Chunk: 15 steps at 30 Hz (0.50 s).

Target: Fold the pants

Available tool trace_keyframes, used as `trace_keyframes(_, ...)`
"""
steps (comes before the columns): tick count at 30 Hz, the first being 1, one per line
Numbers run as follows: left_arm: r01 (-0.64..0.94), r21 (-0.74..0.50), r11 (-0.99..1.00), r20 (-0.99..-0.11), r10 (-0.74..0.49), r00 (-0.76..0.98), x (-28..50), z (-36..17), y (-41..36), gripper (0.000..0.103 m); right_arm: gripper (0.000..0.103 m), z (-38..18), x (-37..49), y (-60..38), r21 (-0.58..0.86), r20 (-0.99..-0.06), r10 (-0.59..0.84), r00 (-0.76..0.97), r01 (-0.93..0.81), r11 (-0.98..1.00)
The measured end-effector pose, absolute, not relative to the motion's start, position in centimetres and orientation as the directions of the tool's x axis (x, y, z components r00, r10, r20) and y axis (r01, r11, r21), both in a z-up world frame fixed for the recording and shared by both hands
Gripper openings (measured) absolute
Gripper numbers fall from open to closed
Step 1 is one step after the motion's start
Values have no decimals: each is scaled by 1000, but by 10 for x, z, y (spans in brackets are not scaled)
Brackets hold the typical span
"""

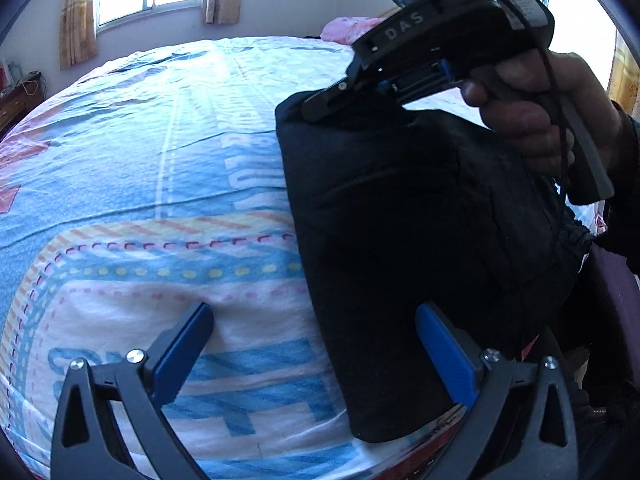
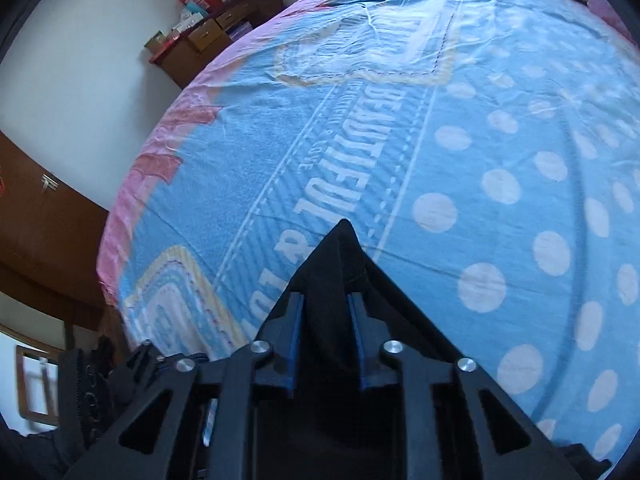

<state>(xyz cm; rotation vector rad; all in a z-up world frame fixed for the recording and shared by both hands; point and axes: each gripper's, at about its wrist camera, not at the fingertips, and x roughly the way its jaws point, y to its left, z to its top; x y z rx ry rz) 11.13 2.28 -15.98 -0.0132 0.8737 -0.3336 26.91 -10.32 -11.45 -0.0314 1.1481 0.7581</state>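
Pinching far corner of black pants (image 1: 400,248) in closed right gripper (image 2: 326,308), upper right of frame; long axis running down toward left gripper (image 1: 316,356), spread wide, empty, straddling near edge.

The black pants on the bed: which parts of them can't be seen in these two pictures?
- Left wrist view: the black pants have their waist end cut off by the person's hand and the dark right edge.
- Right wrist view: only a peak of fabric shows, pinched in the right hand-held gripper; its body hides the rest.
- Layers and underside: hidden in both.
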Motion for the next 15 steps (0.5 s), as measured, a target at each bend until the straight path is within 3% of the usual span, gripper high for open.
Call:
trace_keyframes(4, 283, -142, 949, -738, -292, 608, 109, -160, 22, 103, 17, -130, 275, -90, 260, -858, 458, 232, -572, 777)
trace_keyframes(9, 284, -136, 949, -739, -288, 609, 103, -161, 18, 103, 18, -136, 280, -100, 330, -824, 521, 224, -557, 762)
trace_keyframes(11, 280, -135, 950, -744, -284, 605, 103, -161, 17, 103, 26, -131, 276, -108, 350, -807, 547, 223, -565, 747)
trace_keyframes(13, 274, -136, 952, -748, -280, 601, 103, -159, 15, 103, 43, -120, 271, -126, 354, -794, 548, 263, -533, 768)
trace_keyframes(15, 269, -135, 954, -753, -276, 597, 104, -158, 14, 103, 44, -106, 263, -147, 361, -772, 556, 307, -508, 782)
